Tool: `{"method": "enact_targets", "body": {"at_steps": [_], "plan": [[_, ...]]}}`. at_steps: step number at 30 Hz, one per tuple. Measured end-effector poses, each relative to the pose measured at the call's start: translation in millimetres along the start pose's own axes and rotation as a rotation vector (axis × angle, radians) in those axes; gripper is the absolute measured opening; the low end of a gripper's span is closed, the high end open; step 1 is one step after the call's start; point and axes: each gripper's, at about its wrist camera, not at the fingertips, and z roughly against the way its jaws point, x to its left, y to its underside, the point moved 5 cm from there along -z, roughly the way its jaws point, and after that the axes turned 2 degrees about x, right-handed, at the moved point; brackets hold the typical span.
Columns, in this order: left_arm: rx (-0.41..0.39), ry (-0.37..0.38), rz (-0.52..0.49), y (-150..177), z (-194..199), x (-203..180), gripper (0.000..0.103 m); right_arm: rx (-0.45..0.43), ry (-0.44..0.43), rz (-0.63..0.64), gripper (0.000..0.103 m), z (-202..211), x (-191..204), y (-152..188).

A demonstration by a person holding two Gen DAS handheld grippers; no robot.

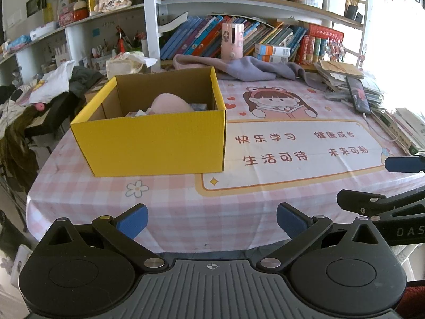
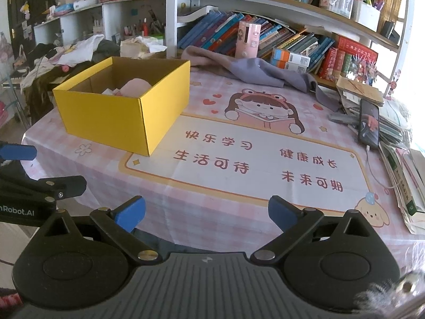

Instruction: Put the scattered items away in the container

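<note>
A cluttered study table with bookshelves behind it.

Ahead of the gripper lies a pink checked tablecloth (image 2: 202, 212) printed with a cartoon girl (image 2: 263, 109) reading and red Chinese characters. Farther ahead, a grey-purple cloth (image 2: 255, 71) is bunched at the table's back edge, with a pink dispenser (image 2: 248, 40) standing upright just behind it. Ahead and to the right, a phone (image 2: 369, 123) leans against a stack of papers (image 2: 393, 122). Rows of leaning books (image 2: 220, 32) fill the shelf beyond.
</note>
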Motion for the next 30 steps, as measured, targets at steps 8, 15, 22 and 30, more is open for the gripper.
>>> {"method": "enact_targets", "body": {"at_steps": [8,15,22,30], "plan": [[0.009,0.002,0.000,3.1,-0.1,-2.3,0.103,-0.001,0.000,0.001,0.100,0.0,0.3,0.2],[0.015,0.008,0.002,2.6,-1.9,-1.3,0.103,-0.001,0.004,-0.003,0.100,0.6,-0.3,0.2],[0.020,0.007,0.009,3.3,-3.3,-0.2,0.103,-0.001,0.003,-0.002,0.100,0.3,-0.4,0.1],[0.023,0.013,0.007,2.6,-5.2,-0.7,0.103,0.000,0.007,-0.004,0.100,0.0,-1.5,0.5]]}}
